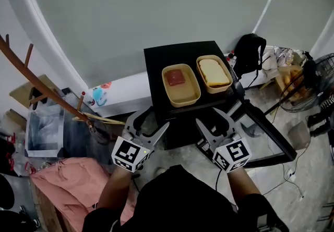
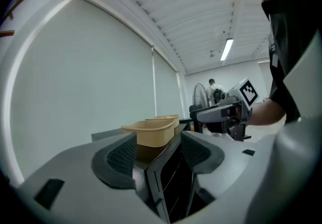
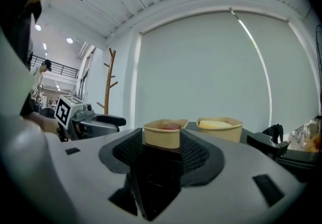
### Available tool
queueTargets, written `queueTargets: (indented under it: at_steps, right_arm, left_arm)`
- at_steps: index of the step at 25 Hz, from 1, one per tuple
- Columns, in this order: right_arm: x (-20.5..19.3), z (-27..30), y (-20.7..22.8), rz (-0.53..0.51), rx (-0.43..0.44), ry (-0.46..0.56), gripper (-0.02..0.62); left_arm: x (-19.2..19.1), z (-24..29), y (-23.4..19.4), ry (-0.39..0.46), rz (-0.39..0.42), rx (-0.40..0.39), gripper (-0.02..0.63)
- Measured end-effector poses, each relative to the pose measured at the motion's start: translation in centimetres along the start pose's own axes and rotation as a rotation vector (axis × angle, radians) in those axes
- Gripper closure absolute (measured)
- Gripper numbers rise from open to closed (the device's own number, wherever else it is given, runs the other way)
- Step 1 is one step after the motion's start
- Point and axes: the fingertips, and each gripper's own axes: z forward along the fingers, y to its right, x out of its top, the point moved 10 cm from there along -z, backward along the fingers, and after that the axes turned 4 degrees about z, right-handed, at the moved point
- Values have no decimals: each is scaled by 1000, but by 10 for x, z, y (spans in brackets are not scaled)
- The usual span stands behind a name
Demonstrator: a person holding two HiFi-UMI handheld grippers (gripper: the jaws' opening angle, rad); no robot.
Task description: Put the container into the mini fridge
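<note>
Two tan open containers stand on top of the black mini fridge point(image 1: 162, 56). One holds red food point(image 1: 180, 85), the other a pale yellow slab point(image 1: 214, 73). My left gripper point(image 1: 150, 121) and right gripper point(image 1: 213, 119) hover side by side in front of the fridge, short of the containers, both open and holding nothing. In the left gripper view the gripper point(image 2: 156, 151) looks past the fridge's corner point(image 2: 163, 177) at the nearer container point(image 2: 150, 133). The right gripper point(image 3: 162, 153) faces the red-food container point(image 3: 165, 135), and the yellow one point(image 3: 219, 128) stands to its right.
A wooden coat rack point(image 1: 31, 77) and a clear box point(image 1: 44, 129) are at the left, with pink cloth point(image 1: 68, 179) below them. Right of the fridge are a black backpack point(image 1: 249, 51), a fan point(image 1: 321, 77), a black floor frame point(image 1: 269, 134) and cables.
</note>
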Motion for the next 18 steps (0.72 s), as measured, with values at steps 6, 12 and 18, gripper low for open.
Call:
queueTargets:
  at_steps: [6,12,18]
  right_arm:
    - [9,3,3,-25,-44,-26,376]
    - [19,8,-1,-47,-64,-2,382]
    - [8,6,-10,-20,-37,8,382]
  left_arm:
    - [9,19,-19,-32,-97,-103,334]
    - [18,53,-49,-185,-413,-72,374]
    - [12,76,-68,-246,-741,-69,375]
